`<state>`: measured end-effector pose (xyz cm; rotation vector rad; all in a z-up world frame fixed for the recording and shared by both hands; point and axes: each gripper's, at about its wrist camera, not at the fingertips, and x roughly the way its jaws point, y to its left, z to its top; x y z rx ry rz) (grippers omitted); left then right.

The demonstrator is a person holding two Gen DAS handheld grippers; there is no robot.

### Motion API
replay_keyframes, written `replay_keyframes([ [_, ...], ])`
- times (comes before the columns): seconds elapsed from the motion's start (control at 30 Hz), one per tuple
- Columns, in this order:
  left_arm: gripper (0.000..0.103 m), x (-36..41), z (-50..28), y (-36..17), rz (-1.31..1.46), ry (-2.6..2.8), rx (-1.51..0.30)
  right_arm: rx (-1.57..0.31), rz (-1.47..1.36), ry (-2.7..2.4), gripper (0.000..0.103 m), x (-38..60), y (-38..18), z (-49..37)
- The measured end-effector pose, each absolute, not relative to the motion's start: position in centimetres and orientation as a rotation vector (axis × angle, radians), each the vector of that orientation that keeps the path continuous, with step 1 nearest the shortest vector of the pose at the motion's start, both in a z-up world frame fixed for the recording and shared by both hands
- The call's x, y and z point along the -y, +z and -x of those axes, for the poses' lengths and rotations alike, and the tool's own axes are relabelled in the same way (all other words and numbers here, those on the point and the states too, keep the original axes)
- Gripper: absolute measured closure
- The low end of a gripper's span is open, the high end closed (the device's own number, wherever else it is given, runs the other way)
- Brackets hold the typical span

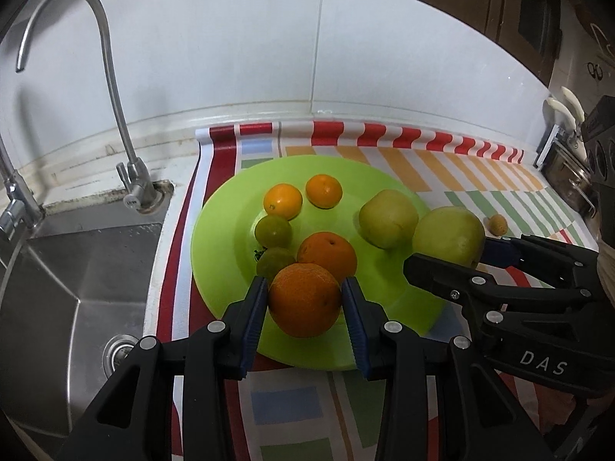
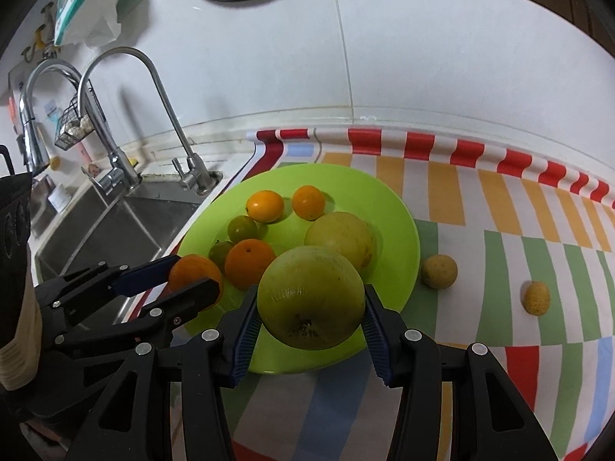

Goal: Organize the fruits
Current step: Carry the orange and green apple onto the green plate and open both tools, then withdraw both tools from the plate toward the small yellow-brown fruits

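At the far left of the counter you have the steel sink [image 1: 77, 288] with its curved tap [image 1: 130, 176] – both stand just beside the striped cloth [image 1: 461, 169]. On this cloth lies the green plate [image 1: 215, 230], and most of the fruits are already on it.

Your left gripper [image 1: 305, 299] is clenched on a big orange [image 1: 303, 299]: the two blue pads [image 1: 255, 307] press on its two sides, and the orange hangs over the near part of the plate. Whether it touches the plate you cannot tell from these views. Just behind it lies a second orange [image 1: 326, 253], and to the left of that one two small green fruits [image 1: 273, 230] (one behind the other). Further back are two small orange-yellow fruits [image 1: 283, 200], side by side and near the far rim.

More to the right, a pale green apple [image 1: 388, 218] lies on the plate near its right edge. Your right gripper [image 2: 311, 299] grasps another green apple [image 2: 311, 297] – its pads are tight on both sides, and the stem hollow of the apple looks toward the camera. It is held over the near right part of the plate, close beside the left gripper.

At the right, off the plate, two small yellowish-brown fruits wait on the cloth: one [image 2: 439, 271] just beside the plate's rim, the other [image 2: 536, 298] well apart from it.
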<state>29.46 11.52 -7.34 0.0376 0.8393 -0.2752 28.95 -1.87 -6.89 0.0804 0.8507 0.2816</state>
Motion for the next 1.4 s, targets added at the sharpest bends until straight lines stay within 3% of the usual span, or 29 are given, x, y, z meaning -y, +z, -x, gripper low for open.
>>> replay_keyframes([
  [0.17,0.061,-12.0,-29.7,-7.5,-0.033,-0.263,-0.844,-0.869,-0.126,0.290,0.052,2.0,-7.6,-29.6],
  [0.3,0.055,-12.4,-29.3,-6.5,-0.031,-0.237,-0.812,-0.834,-0.143,0.281,0.040,2.3,-6.8,-29.2],
  [0.73,0.037,-12.0,-25.1,-1.9,-0.047,-0.181,-0.676,-0.698,-0.091,0.157,0.027,4.6,-2.7,-24.5],
  [1.03,0.021,-9.9,-22.6,0.0,-0.066,-0.192,-0.625,-0.640,-0.072,0.102,0.026,6.7,-0.7,-20.9],
  [1.4,0.014,-6.2,-20.3,1.2,-0.073,-0.209,-0.569,-0.612,-0.077,0.058,0.026,10.8,0.5,-18.2],
])
